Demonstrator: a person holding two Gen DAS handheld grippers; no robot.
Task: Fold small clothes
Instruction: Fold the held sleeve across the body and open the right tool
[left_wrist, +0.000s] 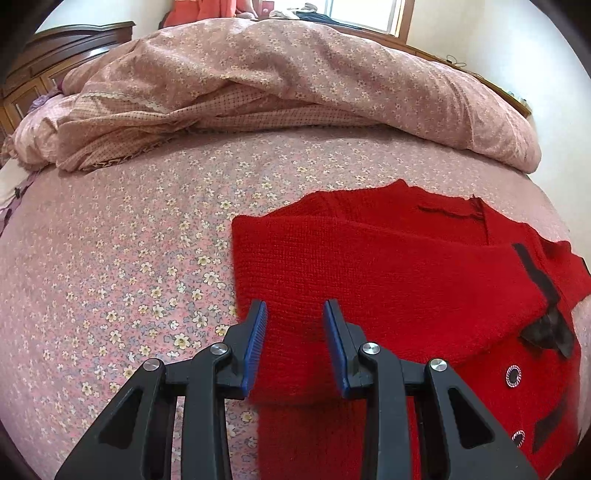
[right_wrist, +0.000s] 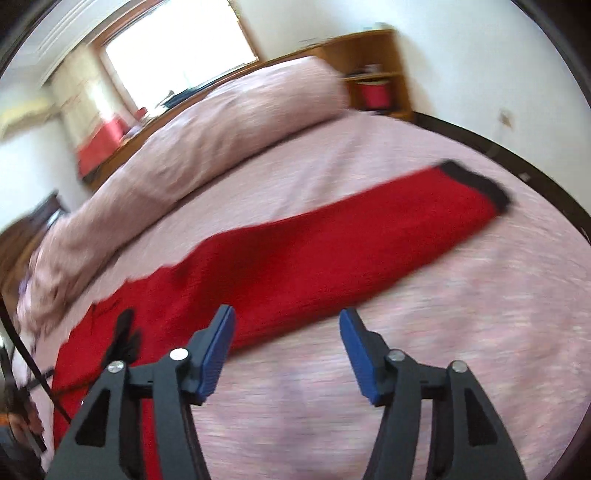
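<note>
The red cardigan lies on the bed sheet, below the quilt. The left gripper stands partly open above it, holding nothing. The right gripper is wide open and empty. No writing shows.

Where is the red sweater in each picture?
Left wrist view: the red sweater fills the lower right, partly folded, reaching under the left gripper.
Right wrist view: the sweater's long sleeve runs diagonally across the middle, black cuff upper right.
Shared landmark: the rumpled pink duvet behind it.
</note>
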